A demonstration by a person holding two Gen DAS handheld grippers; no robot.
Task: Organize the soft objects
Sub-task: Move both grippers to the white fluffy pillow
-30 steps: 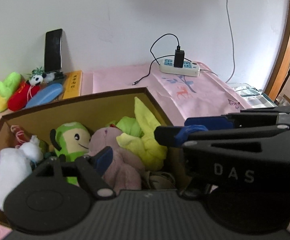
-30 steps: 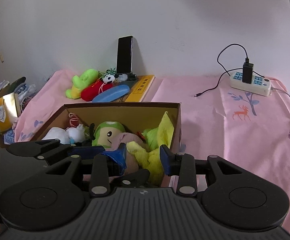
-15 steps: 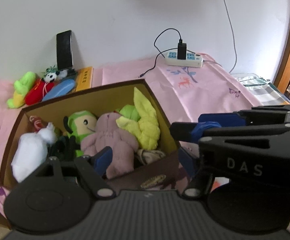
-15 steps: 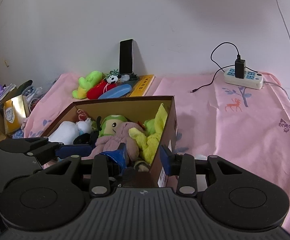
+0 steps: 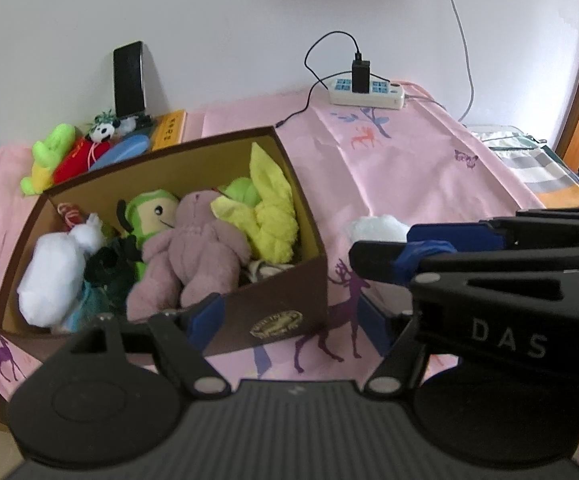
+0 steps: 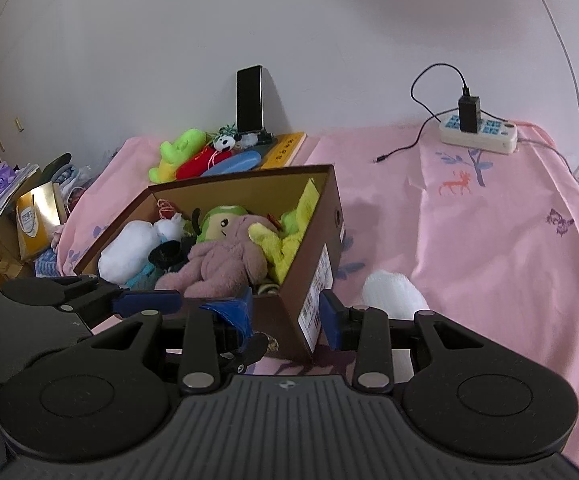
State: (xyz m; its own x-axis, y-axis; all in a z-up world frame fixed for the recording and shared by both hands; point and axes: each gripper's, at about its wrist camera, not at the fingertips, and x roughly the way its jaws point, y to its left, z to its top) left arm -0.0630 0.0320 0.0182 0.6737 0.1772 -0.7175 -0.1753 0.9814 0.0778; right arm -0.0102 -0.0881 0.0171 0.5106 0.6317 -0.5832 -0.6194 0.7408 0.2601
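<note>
White fluffy plush toy lies on pink cloth just beside brown cardboard box, outside it. Prob. light, squashy; pinch mid-body. Left gripper & right gripper: jaws apart, empty.

**Toy-filled box at centre frame, right gripper open before it**

Lower middle: right gripper, blue pads apart, straddling the near corner of a brown cardboard box. Inside the box: mauve plush bear, green-hooded doll, yellow cloth, white plush. Just right of the box, on the pink cloth: a white soft lump. Upper right: power strip. Upper centre, against the wall: upright phone.
</note>
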